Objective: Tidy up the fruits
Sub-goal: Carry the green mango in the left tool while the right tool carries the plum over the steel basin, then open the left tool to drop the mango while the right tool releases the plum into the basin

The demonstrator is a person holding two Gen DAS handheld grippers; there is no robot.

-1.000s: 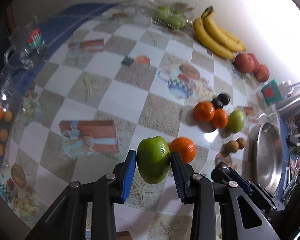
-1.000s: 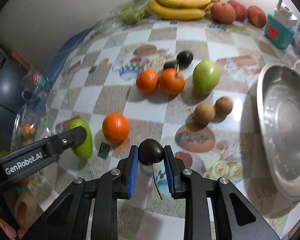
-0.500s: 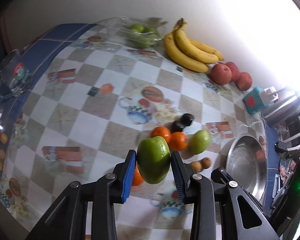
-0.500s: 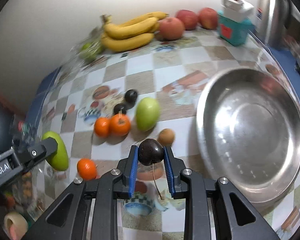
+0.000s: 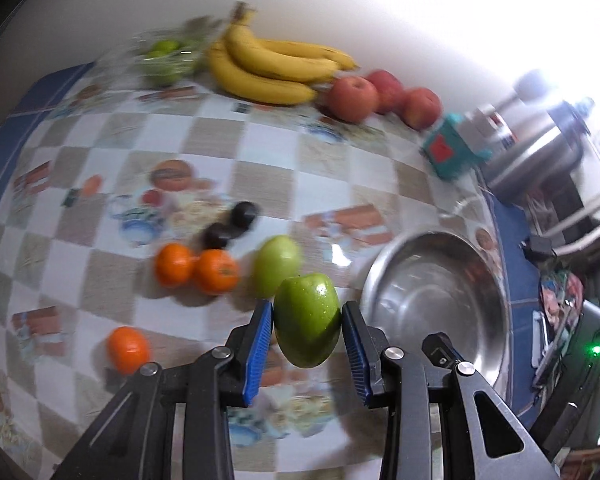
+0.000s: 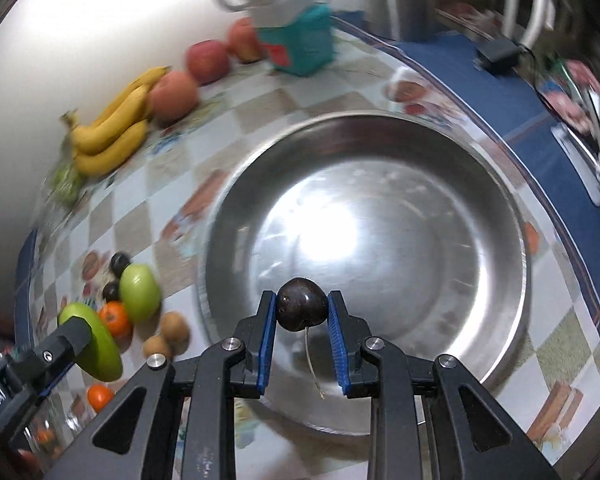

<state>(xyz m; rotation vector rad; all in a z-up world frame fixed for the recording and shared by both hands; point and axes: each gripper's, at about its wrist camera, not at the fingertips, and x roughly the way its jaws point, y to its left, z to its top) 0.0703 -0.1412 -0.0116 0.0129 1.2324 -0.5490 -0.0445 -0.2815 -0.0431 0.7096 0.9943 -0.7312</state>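
My left gripper (image 5: 307, 322) is shut on a green apple (image 5: 308, 319), held above the checked tablecloth just left of the steel bowl (image 5: 476, 276). My right gripper (image 6: 302, 310) is shut on a small dark round fruit with a thin stalk (image 6: 301, 309), hanging over the near part of the steel bowl (image 6: 420, 200). In the right wrist view the left gripper with its green apple (image 6: 96, 340) shows at the lower left. On the cloth lie a second green apple (image 5: 276, 265), oranges (image 5: 216, 271), two dark fruits (image 5: 242, 215) and two brown fruits (image 6: 168, 338).
Bananas (image 5: 272, 68), red apples (image 5: 352, 98) and a bag of green fruit (image 5: 166, 60) line the back wall. A teal and white box (image 5: 454, 148) and a metal kettle (image 5: 540, 152) stand at the right. One orange (image 5: 127, 349) lies apart at the left.
Both grippers have swung right toward the steel bowl with their fruit still gripped. The bowl now fills the right wrist view, and the loose fruits have slid to the left.
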